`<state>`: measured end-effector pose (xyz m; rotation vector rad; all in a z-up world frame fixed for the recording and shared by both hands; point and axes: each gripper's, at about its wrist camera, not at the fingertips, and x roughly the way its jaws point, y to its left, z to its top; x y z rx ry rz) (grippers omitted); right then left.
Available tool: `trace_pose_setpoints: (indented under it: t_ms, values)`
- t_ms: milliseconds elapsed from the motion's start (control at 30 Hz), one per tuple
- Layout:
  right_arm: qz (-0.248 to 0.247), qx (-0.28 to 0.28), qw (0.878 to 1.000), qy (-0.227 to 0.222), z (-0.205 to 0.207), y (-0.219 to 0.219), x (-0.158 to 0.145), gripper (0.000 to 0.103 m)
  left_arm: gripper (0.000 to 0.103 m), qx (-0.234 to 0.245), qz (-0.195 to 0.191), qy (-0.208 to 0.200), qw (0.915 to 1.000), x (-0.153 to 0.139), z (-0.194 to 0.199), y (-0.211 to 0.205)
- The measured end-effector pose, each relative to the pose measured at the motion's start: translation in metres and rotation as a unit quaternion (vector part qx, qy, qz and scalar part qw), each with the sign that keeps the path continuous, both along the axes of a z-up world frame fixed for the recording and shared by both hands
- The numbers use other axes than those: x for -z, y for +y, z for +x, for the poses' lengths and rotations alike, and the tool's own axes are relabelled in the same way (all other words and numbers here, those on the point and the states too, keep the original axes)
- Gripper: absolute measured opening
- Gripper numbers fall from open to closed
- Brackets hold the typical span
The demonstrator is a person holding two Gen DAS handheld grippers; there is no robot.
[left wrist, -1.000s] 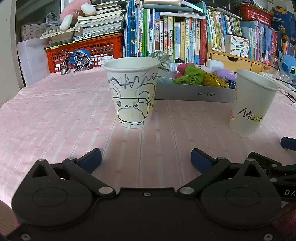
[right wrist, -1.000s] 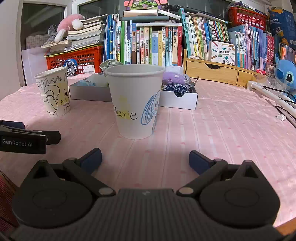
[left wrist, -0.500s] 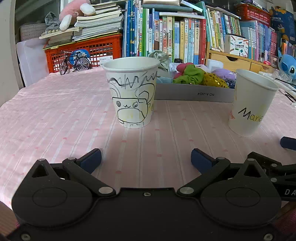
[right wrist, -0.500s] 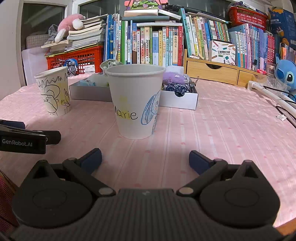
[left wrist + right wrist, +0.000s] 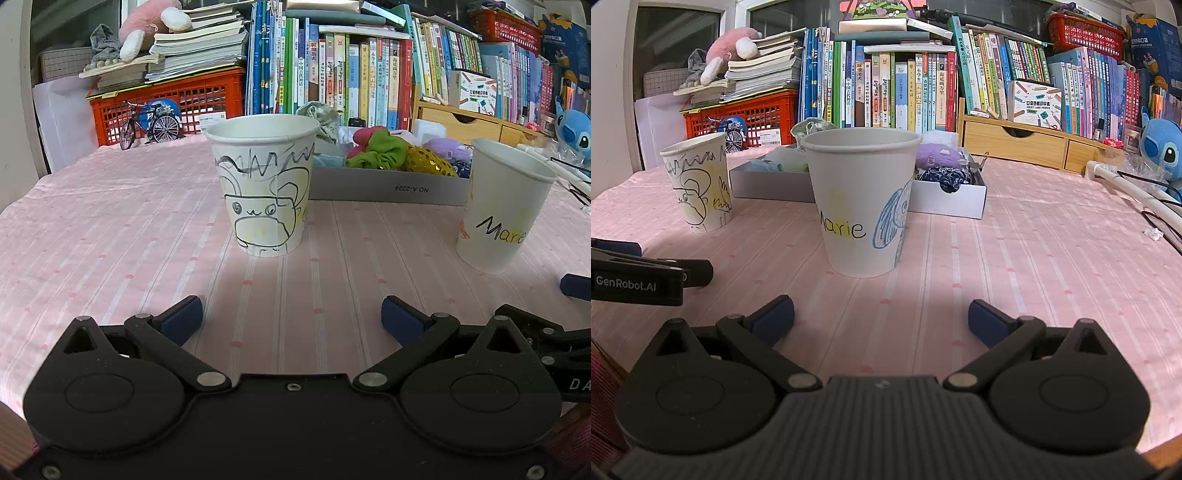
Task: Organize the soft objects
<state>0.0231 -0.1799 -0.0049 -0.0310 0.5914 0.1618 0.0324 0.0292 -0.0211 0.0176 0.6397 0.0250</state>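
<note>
Here, I hold my left gripper [image 5: 291, 314] and right gripper [image 5: 881, 314] jaws wide, empty | scribbled white paper cups [image 5: 264, 184] upright on striped pink cloth [image 5: 110, 221] | crinkly fabric scrunchies [image 5: 380, 151] heaped in shallow grey cardboard box [image 5: 388, 188] behind.

Pink striped tablecloth [image 5: 110, 221]; green scrunchie [image 5: 384, 149]; blue claw pads [image 5: 183, 317].

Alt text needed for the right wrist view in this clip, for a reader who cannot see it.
The open right gripper points at a white paper cup marked "Marie" standing upright on a pink striped tablecloth. Behind the cup sits a shallow grey box holding soft fabric items, with a second doodled cup to its left and the left gripper at the frame's left edge.
</note>
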Motion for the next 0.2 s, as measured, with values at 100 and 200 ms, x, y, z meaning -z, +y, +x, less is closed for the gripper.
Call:
trace_pose_setpoints:
  t_ms: [100,200]
  values:
    - [0.0,0.0,1.0,0.0,0.0,0.0001,0.0001,0.103,0.103,0.001,-0.001,0.0,1.0,-0.0002,0.0009,-0.0011]
    - [0.0,0.0,1.0,0.0,0.0001,-0.0001,-0.0001,0.103,0.103,0.005,-0.001,0.004,1.0,-0.0016,0.0022,-0.0011]
